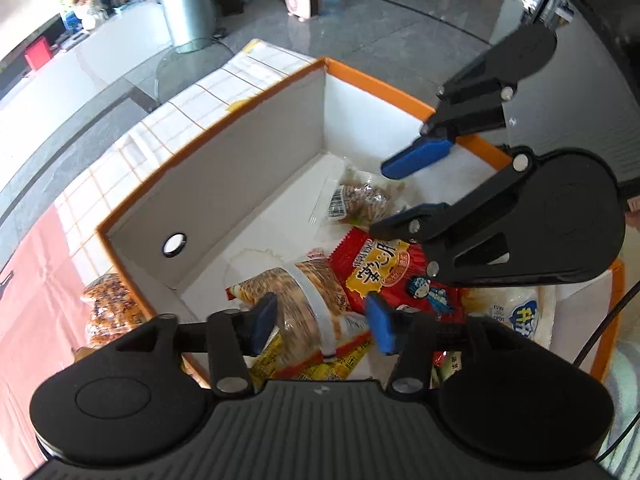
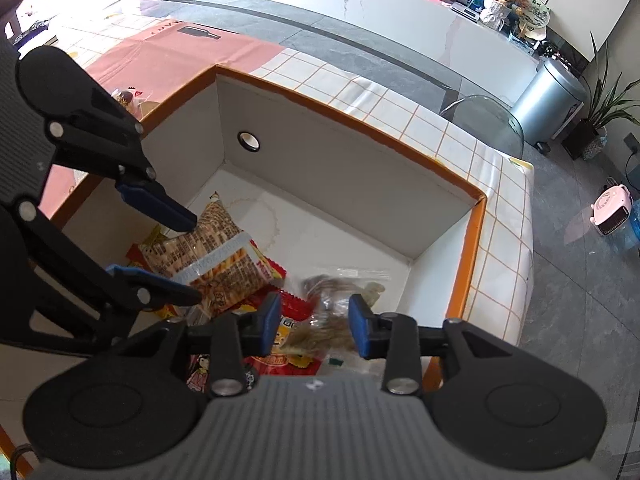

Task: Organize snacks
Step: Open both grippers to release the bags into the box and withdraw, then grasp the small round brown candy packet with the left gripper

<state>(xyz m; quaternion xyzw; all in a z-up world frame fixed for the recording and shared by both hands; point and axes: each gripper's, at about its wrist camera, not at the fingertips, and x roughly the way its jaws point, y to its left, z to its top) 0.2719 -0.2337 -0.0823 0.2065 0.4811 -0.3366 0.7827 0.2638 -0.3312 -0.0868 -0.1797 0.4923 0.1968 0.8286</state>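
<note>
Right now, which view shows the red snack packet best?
The left wrist view: the red snack packet lies mostly uncovered in the box, print readable. In the right wrist view it is largely hidden behind that gripper.

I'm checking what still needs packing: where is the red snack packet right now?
The red snack packet lies on the floor of the orange-rimmed box, between the banded biscuit pack and the clear bag.

The left gripper [image 1: 322, 322] points steeply downward, its blue pads parted with nothing pressed between them. The right gripper [image 2: 314, 324] tilts down just as steeply, close beside it, its jaws also apart and gripping nothing.
</note>
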